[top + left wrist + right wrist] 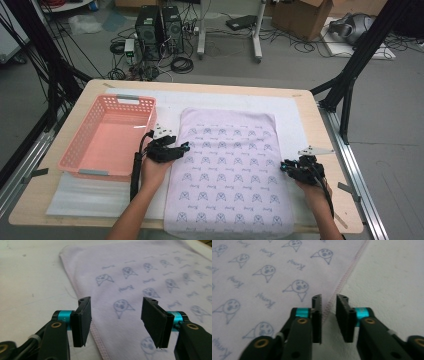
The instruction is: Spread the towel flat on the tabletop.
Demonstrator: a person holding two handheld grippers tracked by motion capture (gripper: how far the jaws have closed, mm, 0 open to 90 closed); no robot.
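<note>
the left tool (184,147) stands with its jaws wide apart and nothing pinched between them. in the left gripper view its left pad (82,321) hangs over the hemmed left edge of the lilac towel (140,282) and the other pad over the printed cloth, so the hem runs between them. the right tool (283,166) sits at the towel's right edge, about halfway along it. in the right gripper view its jaws are narrowed to a slim gap with the pink-stitched hem (344,277) running into that gap; the pads are not seen pressing on the cloth, and whether they have hold of the hem cannot be told.

the towel (227,170) lies flat and spread on a white mat (295,112) on the counter (327,150), its long sides running away from the person and its near end hanging a little past the counter's front edge. both long edges look straight and unfolded, the far corners rounded.

left of the towel, just beyond the left tool, stands a pink basket (95,150), with a strip of bare mat between its wall and the towel's hem. right of the towel there is a wider band of bare mat and wood out to the counter's edge. beyond the towel's far end the mat is bare up to the counter's back edge.
</note>
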